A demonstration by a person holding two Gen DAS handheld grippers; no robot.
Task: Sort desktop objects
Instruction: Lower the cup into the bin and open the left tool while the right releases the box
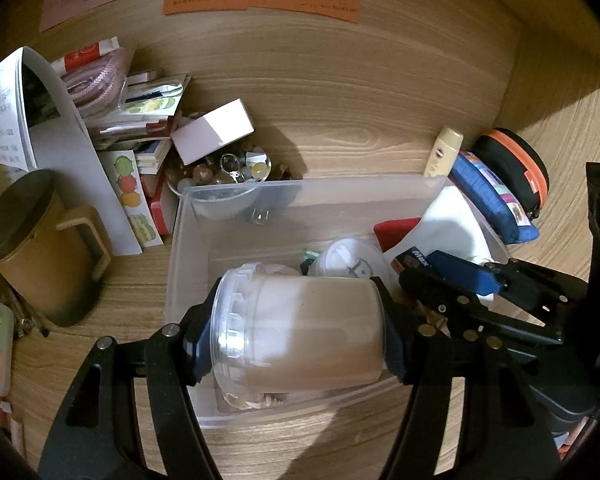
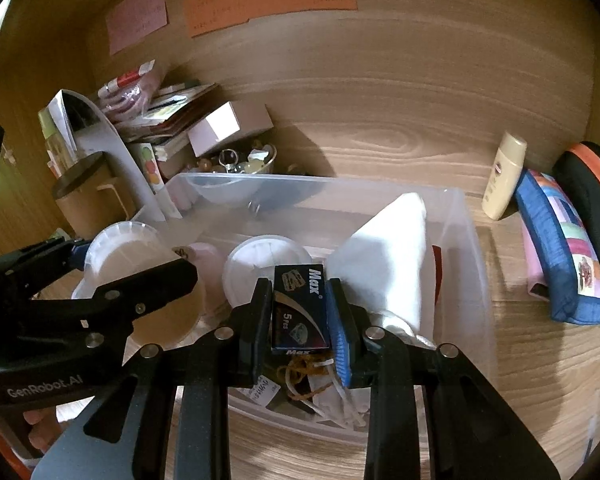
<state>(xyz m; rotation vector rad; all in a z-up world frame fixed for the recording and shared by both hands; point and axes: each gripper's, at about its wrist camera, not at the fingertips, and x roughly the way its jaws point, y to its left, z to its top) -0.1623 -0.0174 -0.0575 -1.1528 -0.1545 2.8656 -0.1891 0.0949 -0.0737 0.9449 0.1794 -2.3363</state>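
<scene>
We find the left tool clamped on a translucent white-filled plastic jar and the right tool clamped on a small dark-blue blade box, both over the clear plastic bin at frame centre; clutter at upper left remains unsorted.

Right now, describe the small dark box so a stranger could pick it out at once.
Find the clear plastic bin in the middle of the wooden desk. Over its near right part, the right gripper pinches a small dark blue box. Unlike the pale jar and white lid beside it, it reads "Max" in white.
</scene>
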